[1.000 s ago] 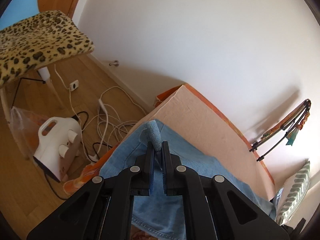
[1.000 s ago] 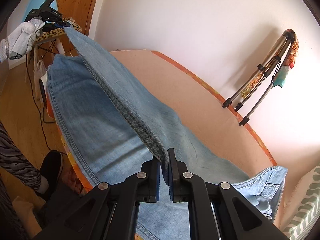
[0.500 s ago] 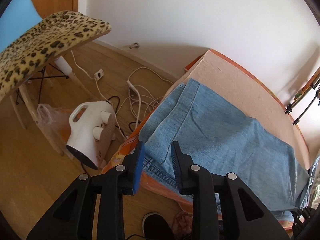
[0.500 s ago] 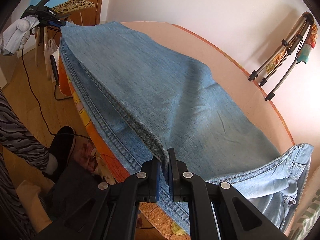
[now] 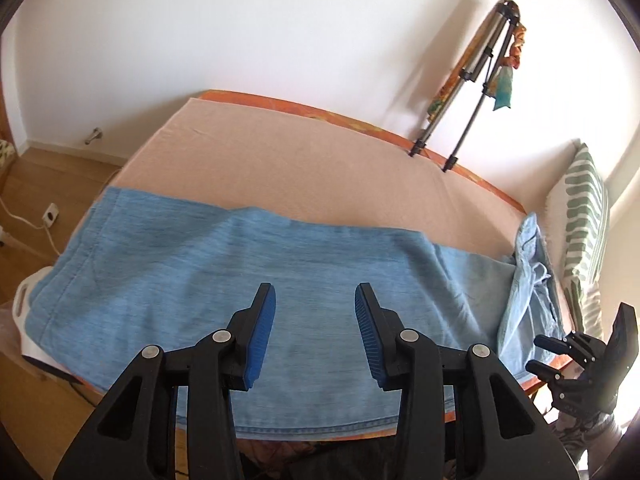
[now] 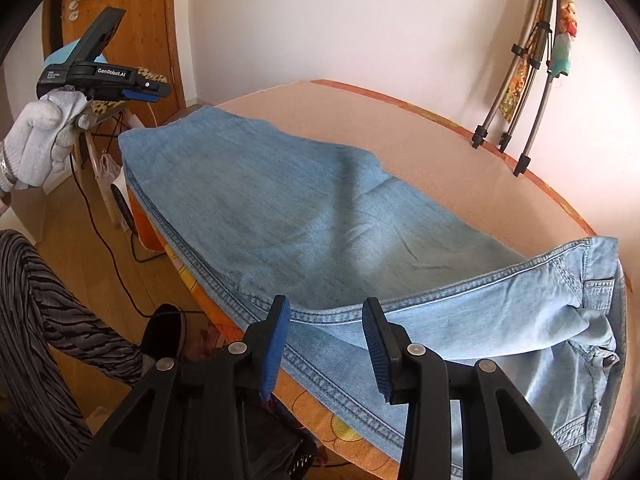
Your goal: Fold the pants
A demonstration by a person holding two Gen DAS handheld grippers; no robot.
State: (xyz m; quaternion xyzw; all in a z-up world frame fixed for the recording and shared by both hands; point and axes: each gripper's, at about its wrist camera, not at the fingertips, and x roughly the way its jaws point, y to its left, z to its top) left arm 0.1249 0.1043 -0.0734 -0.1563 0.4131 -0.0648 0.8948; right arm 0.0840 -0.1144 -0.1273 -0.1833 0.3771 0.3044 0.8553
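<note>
Light blue jeans lie along the near edge of the bed, one leg laid flat over the other, hems at the left. The waist is bunched at the right end near the pillow. My left gripper is open and empty, held above the middle of the legs. My right gripper is open and empty, above the side seam near the thigh. In the right wrist view the left gripper is held in a white-gloved hand beyond the hem end. The right gripper shows at the left wrist view's lower right.
The bed has a peach sheet over an orange patterned cover. A folded metal rack leans on the white wall. A green striped pillow lies at the right end. Cables and a socket strip lie on the wooden floor.
Both grippers let go of the jeans and opened. The upper leg, held up a second ago, now lies flat on the lower one. The left gripper pulled back from the hem.
</note>
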